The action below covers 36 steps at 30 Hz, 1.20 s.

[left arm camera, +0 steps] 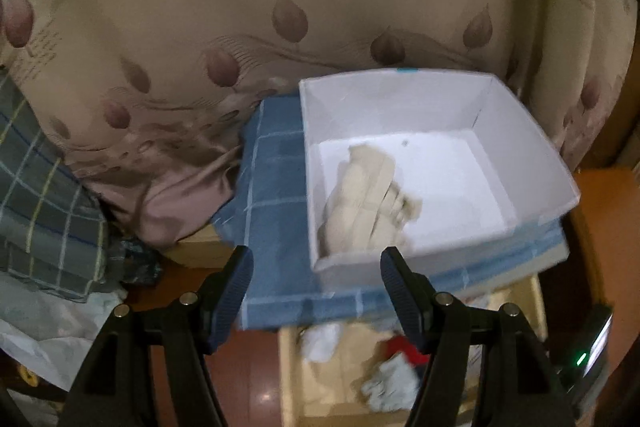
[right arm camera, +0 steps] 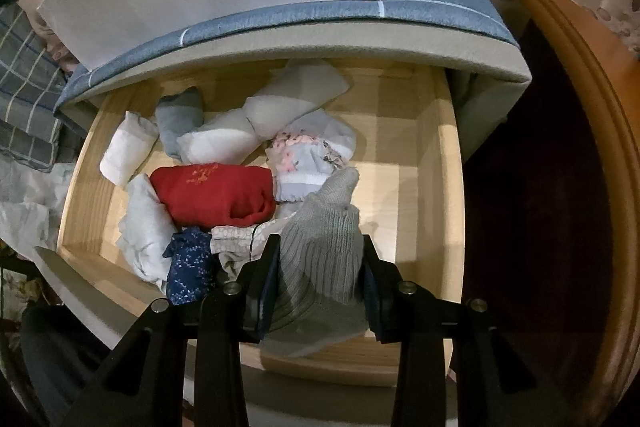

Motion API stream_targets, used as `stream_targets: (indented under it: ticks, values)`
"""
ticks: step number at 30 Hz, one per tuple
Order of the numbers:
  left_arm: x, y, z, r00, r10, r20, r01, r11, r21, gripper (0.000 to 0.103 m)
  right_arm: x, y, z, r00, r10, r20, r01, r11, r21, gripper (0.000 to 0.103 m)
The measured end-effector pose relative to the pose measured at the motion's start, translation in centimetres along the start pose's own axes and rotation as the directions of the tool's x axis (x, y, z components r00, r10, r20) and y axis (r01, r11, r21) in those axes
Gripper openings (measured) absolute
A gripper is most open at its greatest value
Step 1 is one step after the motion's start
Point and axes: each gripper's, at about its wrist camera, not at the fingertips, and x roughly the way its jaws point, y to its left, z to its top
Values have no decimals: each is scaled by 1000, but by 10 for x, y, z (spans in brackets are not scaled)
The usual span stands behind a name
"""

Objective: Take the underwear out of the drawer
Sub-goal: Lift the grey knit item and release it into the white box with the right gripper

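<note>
In the right wrist view an open wooden drawer [right arm camera: 436, 163] holds several folded pieces of underwear, among them a red piece [right arm camera: 212, 195] and a floral one [right arm camera: 308, 155]. My right gripper [right arm camera: 320, 263] is shut on a grey ribbed piece [right arm camera: 324, 247] at the drawer's front. In the left wrist view my left gripper [left arm camera: 316, 267] is open and empty, hovering before a white shoe box [left arm camera: 520, 131] on the bed. A beige piece [left arm camera: 368, 203] lies inside the box. The drawer [left arm camera: 292, 371] shows below the fingers.
The box sits on a blue checked sheet [left arm camera: 276, 211] over the mattress edge. A beige printed quilt [left arm camera: 200, 27] fills the bed behind it. A green plaid cloth [left arm camera: 36, 187] lies at the left. An orange wooden bed frame [right arm camera: 580, 107] rises at the right of the drawer.
</note>
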Motion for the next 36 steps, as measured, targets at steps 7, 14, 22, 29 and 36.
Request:
stream_targets:
  ticks: [7,14,22,29,36]
  values:
    - [17,16,-79,998,42,-45,-44,997,-58,68,-8,-1,0,999,16,34,-16,1000,8,34]
    - [47,10,-142,990,107,-87,-115,989,-93,68,-22,-8,1,996,60,73,-62,998,28,34]
    - [65,-3,-178,988,118,-97,-128,987,-100,68,-72,-3,32,987,57,149,-52,998,-35,34]
    - [69,5,-181,990,94,-102,-109,982,-156,68,-150,6,101,949,67,308,-44,996,-83,34]
    - [69,9,-184,991,87,-99,-105,975,-196,68,-165,34,180,935,44,352,-4,993,-114,34]
